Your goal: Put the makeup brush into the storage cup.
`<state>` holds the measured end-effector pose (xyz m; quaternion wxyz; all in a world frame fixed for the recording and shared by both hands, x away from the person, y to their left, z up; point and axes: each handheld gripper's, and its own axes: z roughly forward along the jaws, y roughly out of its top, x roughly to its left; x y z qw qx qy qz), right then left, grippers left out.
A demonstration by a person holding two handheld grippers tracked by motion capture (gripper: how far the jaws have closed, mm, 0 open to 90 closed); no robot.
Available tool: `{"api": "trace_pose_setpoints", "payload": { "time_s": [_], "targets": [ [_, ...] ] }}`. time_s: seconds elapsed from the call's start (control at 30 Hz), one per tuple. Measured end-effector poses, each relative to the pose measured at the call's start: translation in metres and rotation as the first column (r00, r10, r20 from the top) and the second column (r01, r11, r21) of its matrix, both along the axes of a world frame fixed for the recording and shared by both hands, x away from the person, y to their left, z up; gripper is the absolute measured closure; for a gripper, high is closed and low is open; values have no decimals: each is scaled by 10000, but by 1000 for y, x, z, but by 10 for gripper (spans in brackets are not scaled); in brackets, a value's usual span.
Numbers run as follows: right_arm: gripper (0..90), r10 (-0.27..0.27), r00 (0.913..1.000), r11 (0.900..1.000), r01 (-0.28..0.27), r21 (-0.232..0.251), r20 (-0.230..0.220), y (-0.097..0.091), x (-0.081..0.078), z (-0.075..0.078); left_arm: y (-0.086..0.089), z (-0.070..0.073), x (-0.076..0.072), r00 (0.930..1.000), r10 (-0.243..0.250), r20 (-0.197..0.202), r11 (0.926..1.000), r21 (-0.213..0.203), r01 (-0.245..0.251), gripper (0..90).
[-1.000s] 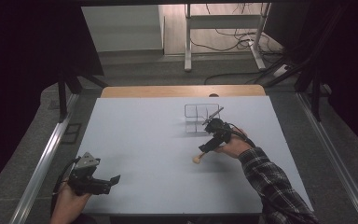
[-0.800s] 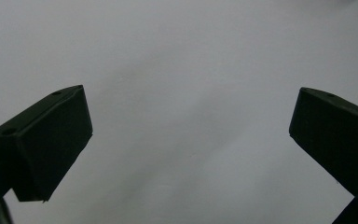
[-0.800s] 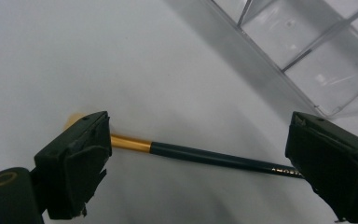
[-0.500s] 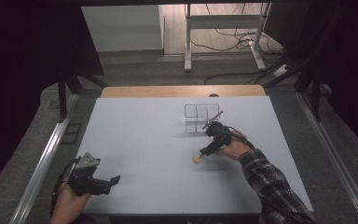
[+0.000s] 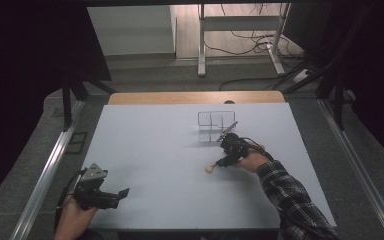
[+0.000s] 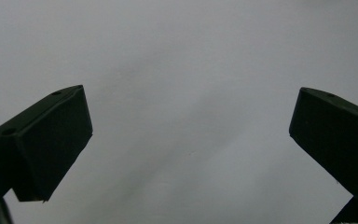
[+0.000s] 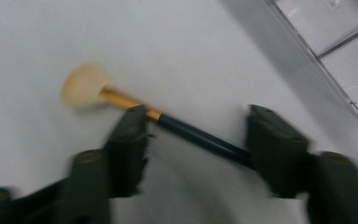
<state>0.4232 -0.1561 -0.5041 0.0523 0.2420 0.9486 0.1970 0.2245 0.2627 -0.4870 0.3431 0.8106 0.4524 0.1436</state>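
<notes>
Brush (image 7: 168, 123): a makeup brush lying flat on the table, with a pale fluffy head, a gold collar and a dark handle. In the high view it lies right of the table's middle, head (image 5: 209, 169) pointing toward the person's left.
Right claw (image 7: 196, 140): set down over the brush, one jaw near the gold collar, the other farther down the handle. The jaws have just been closing, with the handle running between them. The picture is blurred, so whether the pads press on the brush cannot be told.
Right hand (image 5: 250, 160): in a plaid sleeve, reaching in from the lower right.
Tray (image 5: 216, 125): a clear divided tray, just beyond the right claw, apart from the brush.
Left claw (image 6: 191, 140): jaws wide apart, nothing between them, held low over the table's near left corner (image 5: 102, 192).
Table (image 5: 155, 150): pale, plain surface.
</notes>
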Motion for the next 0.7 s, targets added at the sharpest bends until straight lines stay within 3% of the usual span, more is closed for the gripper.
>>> {"api": "trace_pose_setpoints", "payload": {
  "time_s": [0.2, 0.27, 0.4, 0.7],
  "targets": [
    [819, 407, 9992, 9977, -408, -544, -33, 2, -3, 4, 0, 0, 0, 10000, -10, -4, 10000, 10, 10, 0],
    [837, 617, 9980, 9947, -623, -816, -100, 7, -4, 5, 0, 0, 0, 10000, 5, -8, 10000, 11, -5, 0],
    [839, 437, 9985, 9930, -470, -1086, -320, 10, -2, 7, 0, 0, -1, 10000, 25, -2, 10000, 17, -25, 0],
    [838, -168, 9989, 9998, 163, -108, -434, 0, -5, 9, 0, 0, 0, 10000, 31, 18, 10000, 30, -31, 0]
  ]
}}
